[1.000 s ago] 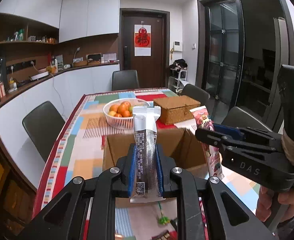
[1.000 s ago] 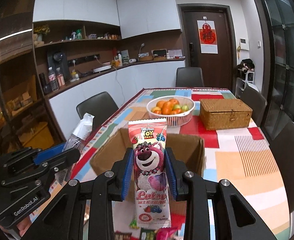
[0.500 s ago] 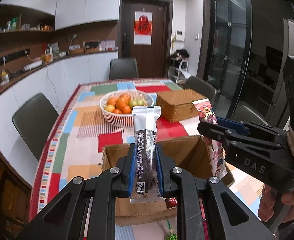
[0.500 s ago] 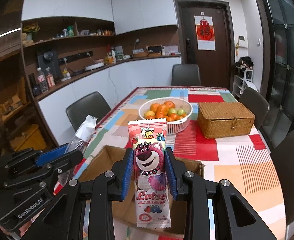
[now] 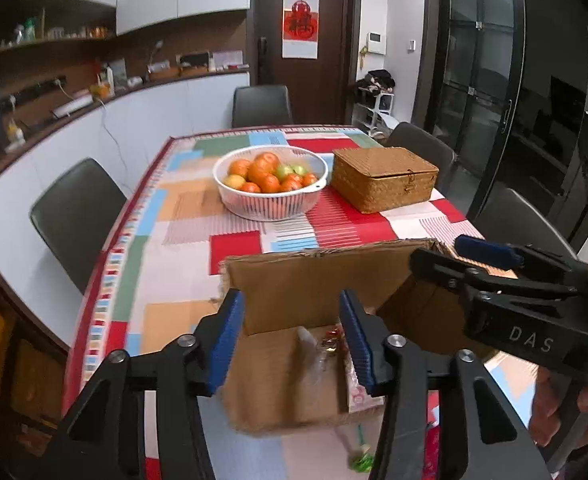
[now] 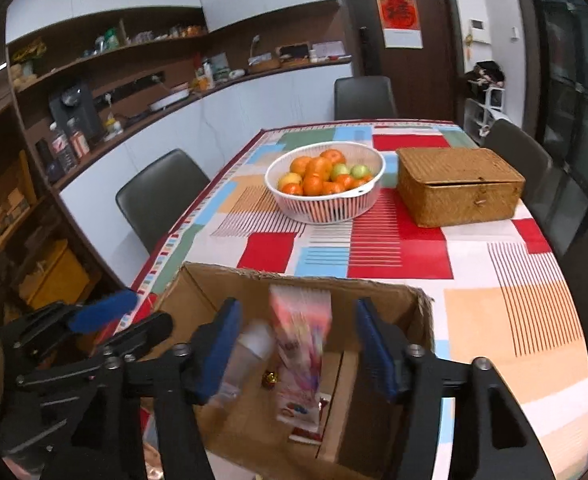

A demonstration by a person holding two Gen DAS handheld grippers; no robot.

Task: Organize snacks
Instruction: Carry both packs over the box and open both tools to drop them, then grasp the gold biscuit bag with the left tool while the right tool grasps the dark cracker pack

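We find both the left gripper and right gripper spread wide and empty, a pink packet and a clear packet blurred inside the cardboard box (more wrappers outside it remain).

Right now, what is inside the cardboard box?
In the cardboard box: a blurred pink snack packet, a blurred silvery packet, a small red-and-gold wrapped candy. Both sets of jaws stand open above it. The near wall and the grippers hide the rest of the floor.

Table: box, bowl, perhaps wicker basket.
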